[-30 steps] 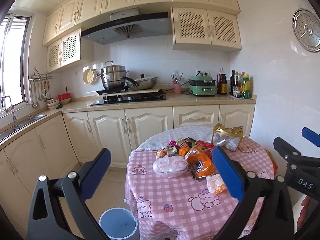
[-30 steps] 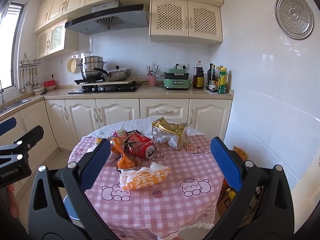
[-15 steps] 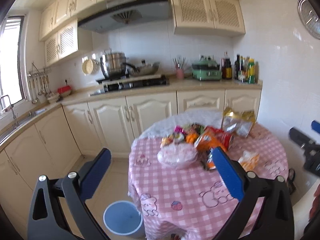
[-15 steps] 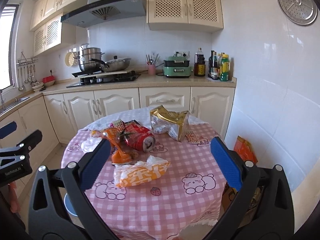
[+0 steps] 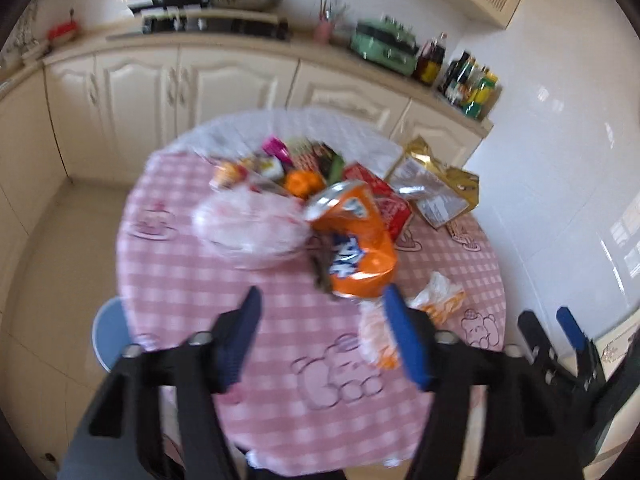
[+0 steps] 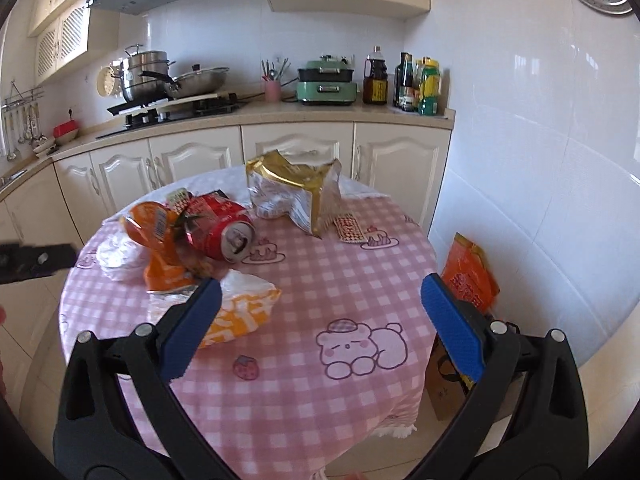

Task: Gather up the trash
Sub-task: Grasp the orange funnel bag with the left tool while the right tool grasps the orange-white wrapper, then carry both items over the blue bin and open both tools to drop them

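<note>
A round counter point(image 6: 304, 320) draped in a pink checked cloth with cartoon bears carries the trash. At its left edge in the right wrist view lies a crumpled clear plastic bag point(image 6: 116, 256). Just beside it sits a crushed orange snack bag point(image 6: 160, 240), leaning against a dented red can point(image 6: 218, 232) that lies on its side with its open top facing the camera. In front of these, nearer the camera, rests a white and orange wrapper point(image 6: 240, 308), partly hidden behind the left finger of the right claw point(image 6: 320, 320). That claw hangs above the near part of the counter with its blue pads spread wide and only bare cloth between them. Further right and toward the back stands a torn gold foil bag point(image 6: 304, 192), with a small red checked sachet point(image 6: 350, 228) lying just beside it.

In the blurred left wrist view, the left claw point(image 5: 320, 336) tilts down toward the counter, its jaws closing with nothing between them; the orange snack bag point(image 5: 356, 248) lies just beyond its tips. A blue bin point(image 5: 110, 332) stands on the floor at the counter's left side.
</note>
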